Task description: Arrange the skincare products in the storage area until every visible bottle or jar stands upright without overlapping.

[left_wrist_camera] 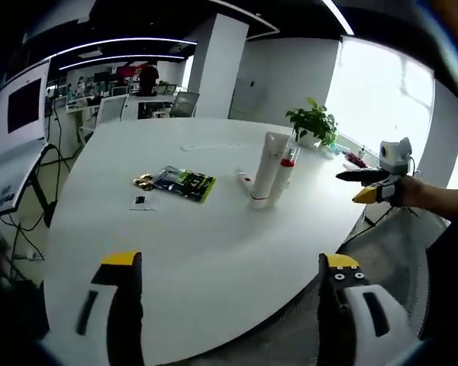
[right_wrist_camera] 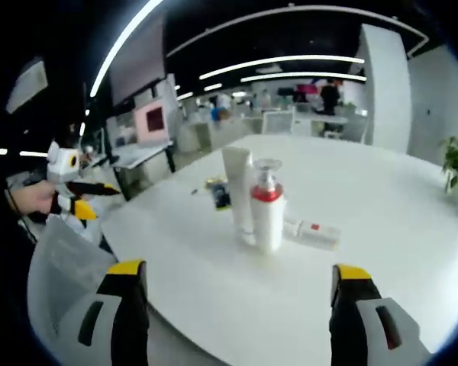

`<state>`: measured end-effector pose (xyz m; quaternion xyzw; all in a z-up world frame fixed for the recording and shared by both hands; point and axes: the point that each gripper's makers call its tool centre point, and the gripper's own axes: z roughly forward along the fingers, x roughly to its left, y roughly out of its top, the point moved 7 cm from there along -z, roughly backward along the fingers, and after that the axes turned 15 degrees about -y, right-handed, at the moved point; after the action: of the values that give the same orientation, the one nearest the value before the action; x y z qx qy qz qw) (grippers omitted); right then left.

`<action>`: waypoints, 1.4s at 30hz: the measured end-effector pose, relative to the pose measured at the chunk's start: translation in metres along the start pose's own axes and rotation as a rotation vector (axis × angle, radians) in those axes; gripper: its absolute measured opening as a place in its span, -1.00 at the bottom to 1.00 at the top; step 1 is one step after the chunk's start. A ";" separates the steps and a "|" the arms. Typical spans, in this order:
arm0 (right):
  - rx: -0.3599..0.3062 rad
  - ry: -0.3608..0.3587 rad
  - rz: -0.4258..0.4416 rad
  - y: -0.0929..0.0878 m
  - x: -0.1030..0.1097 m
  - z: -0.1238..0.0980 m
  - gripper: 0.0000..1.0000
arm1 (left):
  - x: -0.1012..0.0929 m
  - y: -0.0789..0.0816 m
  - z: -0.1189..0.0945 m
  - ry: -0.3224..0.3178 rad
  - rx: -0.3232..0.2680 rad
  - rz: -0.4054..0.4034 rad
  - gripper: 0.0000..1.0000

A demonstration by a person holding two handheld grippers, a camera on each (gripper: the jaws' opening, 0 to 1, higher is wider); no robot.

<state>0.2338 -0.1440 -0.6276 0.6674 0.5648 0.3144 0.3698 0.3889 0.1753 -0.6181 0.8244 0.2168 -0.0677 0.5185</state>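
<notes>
A tall white tube (left_wrist_camera: 267, 169) stands upright on the round white table (left_wrist_camera: 214, 259), with a white pump bottle with a red collar (left_wrist_camera: 285, 175) right beside it. A small white tube with a red mark (left_wrist_camera: 246, 180) lies flat next to them. My left gripper (left_wrist_camera: 229, 278) is open over the near table edge, well short of them. My right gripper (left_wrist_camera: 349, 187) hangs off the table's right side. In the right gripper view the pump bottle (right_wrist_camera: 267, 210) stands in front of the tall tube (right_wrist_camera: 237, 191), the lying tube (right_wrist_camera: 313, 231) is to their right, and my right gripper (right_wrist_camera: 240, 282) is open and empty.
A dark snack packet (left_wrist_camera: 185, 183), a gold wrapper (left_wrist_camera: 143, 181) and a small white card (left_wrist_camera: 143, 200) lie left of the bottles. A potted plant (left_wrist_camera: 314, 122) stands at the far edge. My left gripper (right_wrist_camera: 99, 202) shows beyond the table edge, above a mesh chair back (right_wrist_camera: 69, 267).
</notes>
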 end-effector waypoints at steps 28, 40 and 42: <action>0.046 0.039 -0.131 0.017 -0.027 0.028 0.86 | -0.001 -0.004 0.005 0.022 0.010 -0.038 0.76; 0.099 0.048 -0.265 0.025 -0.042 0.055 0.72 | 0.002 0.001 0.012 0.019 0.020 -0.044 0.77; 0.102 0.044 -0.295 0.026 -0.046 0.062 0.71 | 0.003 0.000 0.011 0.020 0.023 -0.044 0.77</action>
<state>0.2919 -0.2006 -0.6379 0.5882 0.6799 0.2422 0.3648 0.3928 0.1662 -0.6243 0.8260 0.2392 -0.0736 0.5051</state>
